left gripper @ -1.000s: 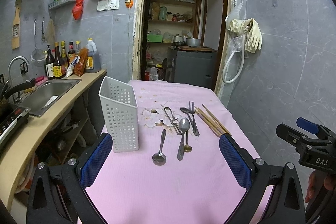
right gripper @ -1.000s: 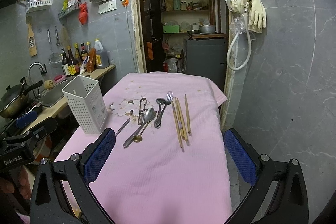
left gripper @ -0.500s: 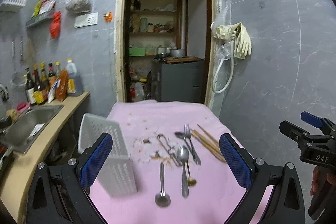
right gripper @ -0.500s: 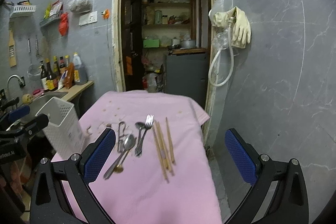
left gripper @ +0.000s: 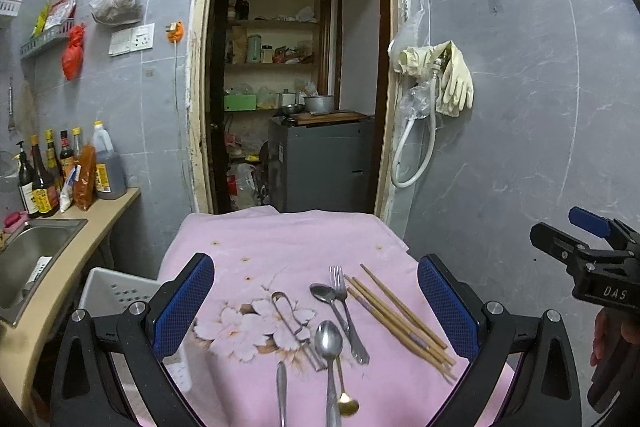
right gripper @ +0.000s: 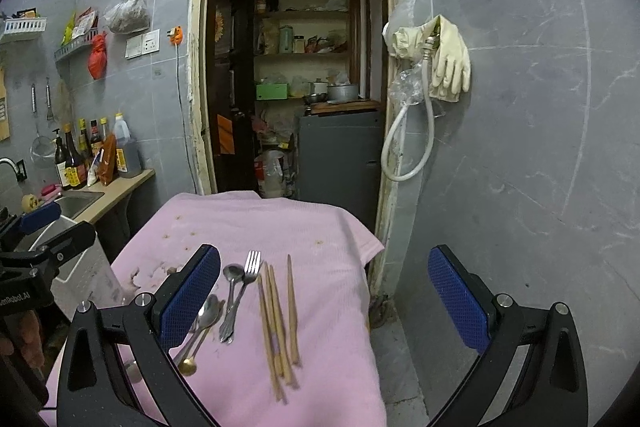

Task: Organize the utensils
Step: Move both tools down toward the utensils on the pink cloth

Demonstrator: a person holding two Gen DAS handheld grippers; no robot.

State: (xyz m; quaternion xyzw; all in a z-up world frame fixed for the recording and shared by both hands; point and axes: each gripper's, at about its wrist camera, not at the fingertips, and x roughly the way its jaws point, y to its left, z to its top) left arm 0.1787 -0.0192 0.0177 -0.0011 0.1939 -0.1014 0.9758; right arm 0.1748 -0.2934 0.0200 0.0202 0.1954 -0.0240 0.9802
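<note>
Utensils lie on a pink tablecloth [left gripper: 304, 247]: wooden chopsticks [left gripper: 400, 319], a fork [left gripper: 346, 307], a small spoon [left gripper: 324, 295], a large spoon [left gripper: 329, 343], a gold spoon [left gripper: 347, 405], tongs [left gripper: 292, 323] and another handle [left gripper: 281, 387]. A white perforated holder [left gripper: 116, 293] stands at the left. My left gripper [left gripper: 316, 311] is open and empty above the utensils. My right gripper [right gripper: 324, 299] is open and empty over the chopsticks [right gripper: 276, 319], with the fork [right gripper: 240, 291] and holder [right gripper: 84, 267] to its left.
A counter with a sink [left gripper: 28, 259] and bottles [left gripper: 60, 171] runs along the left. A doorway to a pantry with a grey cabinet [left gripper: 320, 163] lies beyond the table. Rubber gloves and a hose [left gripper: 440, 87] hang on the right wall. The table's right edge drops to the floor [right gripper: 400, 367].
Both grippers have tilted up and moved closer and lower toward the utensils. The holder has slid to the left edge of both views. Both stay open.
</note>
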